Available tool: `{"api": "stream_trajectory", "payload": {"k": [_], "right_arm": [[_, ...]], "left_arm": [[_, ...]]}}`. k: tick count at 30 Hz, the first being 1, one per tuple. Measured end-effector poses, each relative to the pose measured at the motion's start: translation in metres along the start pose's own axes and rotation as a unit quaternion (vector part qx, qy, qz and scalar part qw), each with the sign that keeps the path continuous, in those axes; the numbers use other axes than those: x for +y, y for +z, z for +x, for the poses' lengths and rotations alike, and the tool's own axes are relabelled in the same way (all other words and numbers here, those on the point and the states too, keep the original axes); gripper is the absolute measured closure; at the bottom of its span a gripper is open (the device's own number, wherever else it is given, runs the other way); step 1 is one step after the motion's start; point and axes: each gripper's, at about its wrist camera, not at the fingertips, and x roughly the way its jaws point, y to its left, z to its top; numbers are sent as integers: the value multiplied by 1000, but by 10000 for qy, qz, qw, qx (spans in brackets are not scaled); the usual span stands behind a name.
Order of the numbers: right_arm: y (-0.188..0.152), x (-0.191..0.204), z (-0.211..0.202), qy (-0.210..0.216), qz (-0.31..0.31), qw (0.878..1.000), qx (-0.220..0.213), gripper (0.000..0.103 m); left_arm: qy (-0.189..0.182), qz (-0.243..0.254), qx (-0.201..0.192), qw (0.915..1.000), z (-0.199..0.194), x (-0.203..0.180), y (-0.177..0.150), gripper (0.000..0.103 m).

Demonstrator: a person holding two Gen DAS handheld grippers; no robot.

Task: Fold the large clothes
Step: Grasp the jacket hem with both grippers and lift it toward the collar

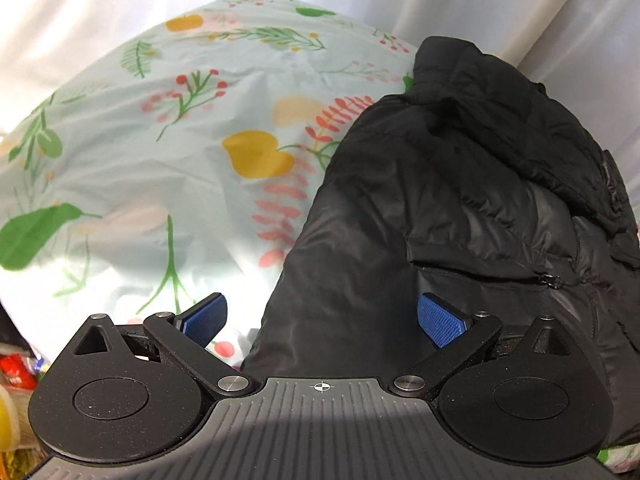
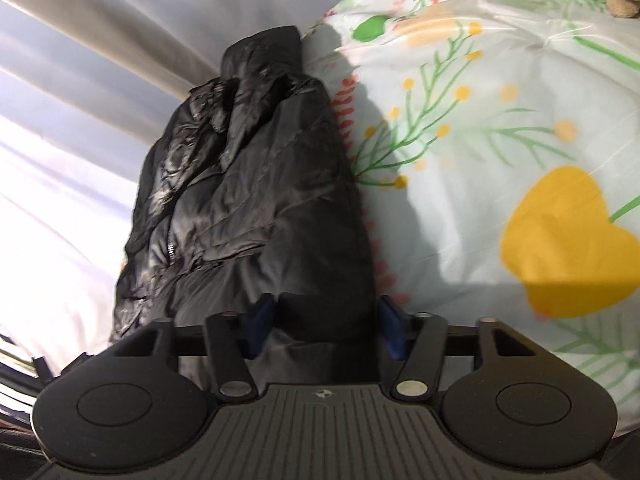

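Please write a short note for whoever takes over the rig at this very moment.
Left gripper: open, nothing held, above the near edge of the black puffy quilted jacket.
Right gripper: jaws half open astride a fold of jacket fabric; grip unclear.
The jacket lies bunched lengthwise on the floral-printed pale bedsheet, beside the white curtain.
Done: a narrow rough fold.
Left: fold it shorter, then tidy.

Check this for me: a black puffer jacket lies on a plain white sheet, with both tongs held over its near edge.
Wrong on the sheet: it is printed with leaves and flowers, not plain, as both wrist views show. The black puffer jacket does lie on it, with the left tongs and right tongs at its near edge.
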Motion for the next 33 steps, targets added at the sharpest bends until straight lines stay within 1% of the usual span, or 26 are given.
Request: {"api": "stream_trajectory", "payload": {"k": [1, 2, 3, 4, 6, 7, 8, 10, 11, 13, 16, 20, 24, 29, 33], "right_arm": [[0, 2, 1, -11, -69, 10000, 31, 49], [-1, 4, 4, -47, -114, 9999, 71, 49], [-1, 2, 6, -28, -111, 9999, 110, 50], [-1, 1, 9, -2, -100, 9999, 137, 53], [-1, 1, 11, 15, -110, 9998, 154, 62], [-1, 2, 10, 65, -112, 9998, 135, 70], [-1, 4, 8, 118, -130, 9998, 90, 76], [1, 9, 2, 209, -167, 9996, -51, 81], [2, 12, -1, 297, -165, 9993, -142, 83], [5, 19, -8, 496, -171, 9981, -336, 84], [9, 31, -19, 766, -199, 9952, -580, 85], [15, 44, -31, 1139, -194, 9897, -846, 85], [26, 51, -34, 1404, -150, 9831, -1162, 86], [44, 68, -32, 1685, -164, 9709, -1692, 86], [68, 82, -19, 1781, -132, 9626, -2039, 87]], "left_arm": [[-141, -152, 21, 9998, -2, 5, -2, 7], [-314, -292, 77, 9991, -2, 8, -2, 19], [-482, -400, 150, 9979, -1, 9, -2, 22], [-509, -432, 176, 9976, -1, 9, -3, 23], [-473, -311, 233, 9981, -1, 7, -5, 31], [-494, -303, 252, 9980, -1, 7, -5, 44], [-583, -332, 249, 9974, -3, 6, -5, 59], [-814, -438, 168, 9956, -12, 7, -2, 74], [-919, -481, 96, 9946, -18, 6, 0, 78], [-1136, -532, -68, 9921, -31, 1, 5, 81], [-1486, -611, -347, 9864, -48, -5, 13, 84], [-1988, -806, -705, 9742, -71, -12, 25, 84], [-2260, -931, -929, 9652, -82, -18, 42, 84], [-2551, -1085, -985, 9558, -79, -23, 69, 84], [-2721, -1214, -1107, 9481, -74, -29, 99, 84]]}}
